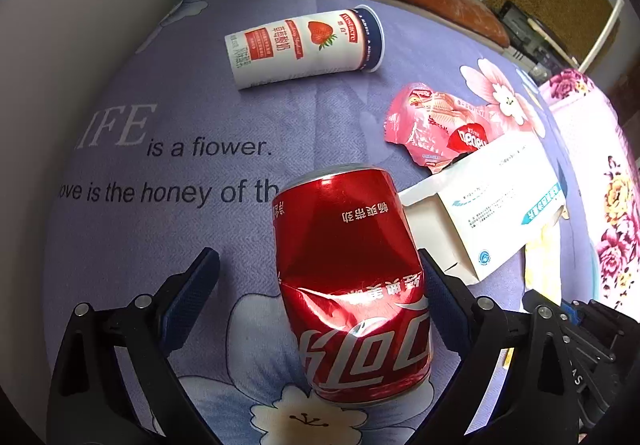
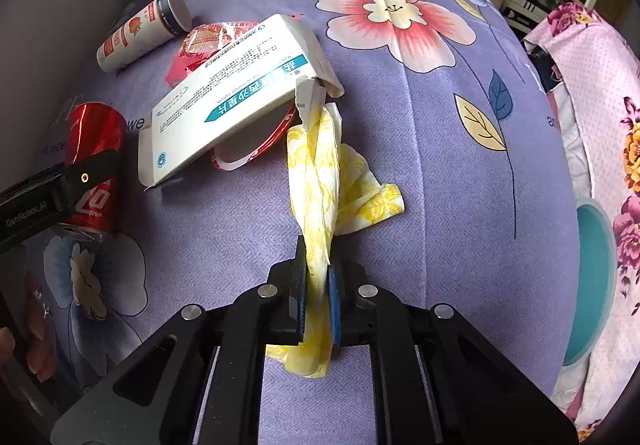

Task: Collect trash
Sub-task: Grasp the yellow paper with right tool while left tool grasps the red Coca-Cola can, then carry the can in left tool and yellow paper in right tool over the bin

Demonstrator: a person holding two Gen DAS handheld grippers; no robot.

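Note:
A dented red cola can (image 1: 352, 285) lies on the purple flowered bedspread (image 1: 140, 245). It sits between the fingers of my left gripper (image 1: 316, 269), which is open: the right finger is against the can and the left finger stands well apart from it. In the right wrist view the can (image 2: 94, 149) shows behind the left gripper's finger. My right gripper (image 2: 318, 273) is shut on a crumpled yellow tissue (image 2: 320, 173), which trails forward over the bedspread (image 2: 440, 205).
A strawberry yogurt cup (image 1: 304, 45) lies on its side farther off. A pink wrapper (image 1: 432, 125) and an open white medicine box (image 2: 232, 101) lie between can and tissue. At the right are a teal container rim (image 2: 592, 277) and pink floral cloth (image 2: 600, 85).

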